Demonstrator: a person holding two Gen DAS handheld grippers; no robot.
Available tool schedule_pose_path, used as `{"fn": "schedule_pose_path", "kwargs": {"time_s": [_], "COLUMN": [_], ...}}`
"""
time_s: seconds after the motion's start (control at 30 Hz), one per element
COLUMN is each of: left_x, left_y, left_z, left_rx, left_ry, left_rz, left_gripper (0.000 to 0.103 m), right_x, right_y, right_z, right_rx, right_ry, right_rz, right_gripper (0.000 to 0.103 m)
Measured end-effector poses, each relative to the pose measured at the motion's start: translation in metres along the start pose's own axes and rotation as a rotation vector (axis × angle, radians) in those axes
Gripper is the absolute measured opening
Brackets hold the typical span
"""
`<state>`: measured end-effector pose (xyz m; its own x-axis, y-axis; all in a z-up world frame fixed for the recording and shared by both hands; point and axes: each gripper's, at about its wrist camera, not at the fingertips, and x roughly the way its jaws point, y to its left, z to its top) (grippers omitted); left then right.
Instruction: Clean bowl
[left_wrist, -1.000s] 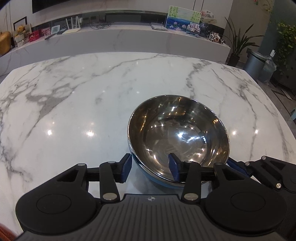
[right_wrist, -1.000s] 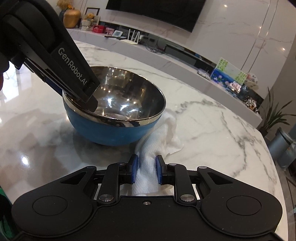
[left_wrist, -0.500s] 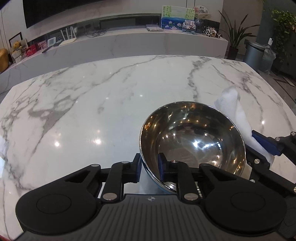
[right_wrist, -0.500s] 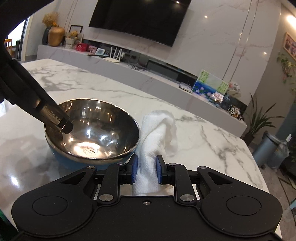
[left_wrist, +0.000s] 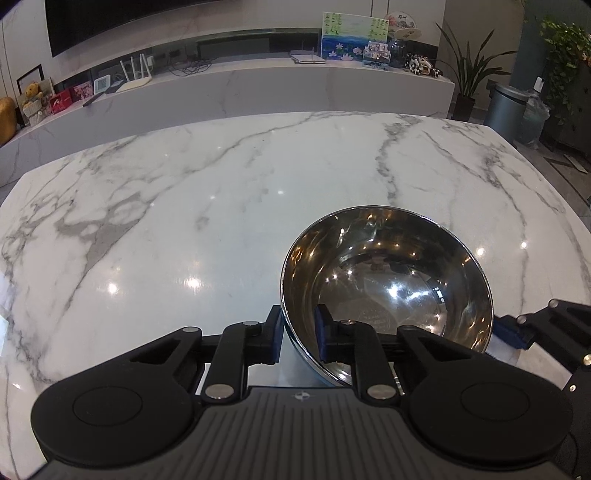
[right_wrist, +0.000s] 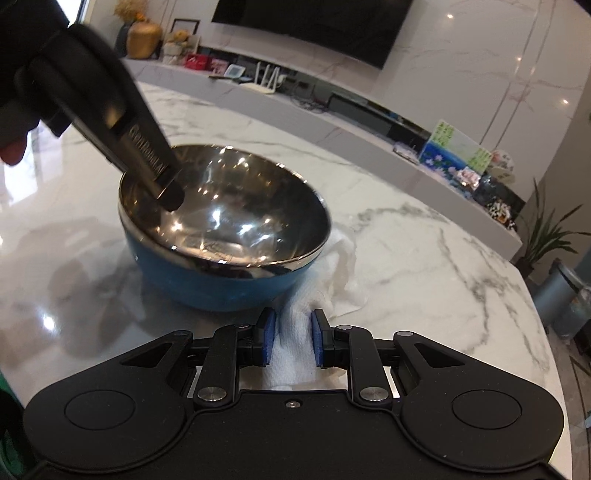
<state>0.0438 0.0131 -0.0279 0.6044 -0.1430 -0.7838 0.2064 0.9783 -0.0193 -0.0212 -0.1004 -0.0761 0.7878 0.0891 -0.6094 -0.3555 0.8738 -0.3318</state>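
I had the left gripper (left_wrist: 298, 334) pinching the bowl (left_wrist: 388, 284) rim, lower right of frame, on the counter (left_wrist: 184, 206); right gripper (right_wrist: 292, 338) fingers clamped the white cloth (right_wrist: 332, 280). Next: cloth into bowl, probably.

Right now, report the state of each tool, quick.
Left tool: closed on the rim of the steel bowl with the blue outside.
Right tool: closed on the white crumpled cloth.

Each gripper (left_wrist: 297, 341) is matte black with round side discs, silver screws and blue finger pads (right_wrist: 269, 341); one finger bears white lettering.
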Motion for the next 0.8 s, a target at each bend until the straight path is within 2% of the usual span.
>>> {"fn": "schedule_pose_path", "kwargs": {"time_s": [0.13,0.3,0.33,0.43,0.5,0.67,0.8], "left_x": [-0.003,-0.004,-0.004,-0.005,-0.004,0.0,0.003], "left_y": [0.004,0.006,0.006,0.002,0.001,0.0,-0.002], "left_z": [0.0,-0.001,-0.002,-0.002,0.0,0.009,0.014], "left_rx": [-0.051,-0.082,-0.078,-0.043,-0.019,0.025,0.045], "left_ry": [0.007,0.043,0.043,0.034,0.026,-0.002,-0.01], "left_rz": [0.002,-0.018,-0.019,-0.013,-0.016,-0.001,0.007], "left_gripper": [0.039,0.041,0.04,0.028,0.027,0.016,0.014], "right_x": [0.001,0.001,0.001,-0.002,-0.005,-0.015,-0.019], "right_y": [0.001,0.001,-0.001,-0.004,-0.005,-0.011,-0.012], "right_z": [-0.001,-0.001,-0.001,0.001,0.001,0.005,0.006], "right_rx": [-0.004,-0.002,0.0,0.005,0.01,0.027,0.021], "right_ry": [0.007,0.005,0.001,-0.018,-0.033,-0.091,-0.117], "right_rz": [0.002,0.0,-0.002,-0.014,-0.028,-0.088,-0.094], "right_gripper": [0.019,0.019,0.019,0.019,0.019,0.019,0.019]}}
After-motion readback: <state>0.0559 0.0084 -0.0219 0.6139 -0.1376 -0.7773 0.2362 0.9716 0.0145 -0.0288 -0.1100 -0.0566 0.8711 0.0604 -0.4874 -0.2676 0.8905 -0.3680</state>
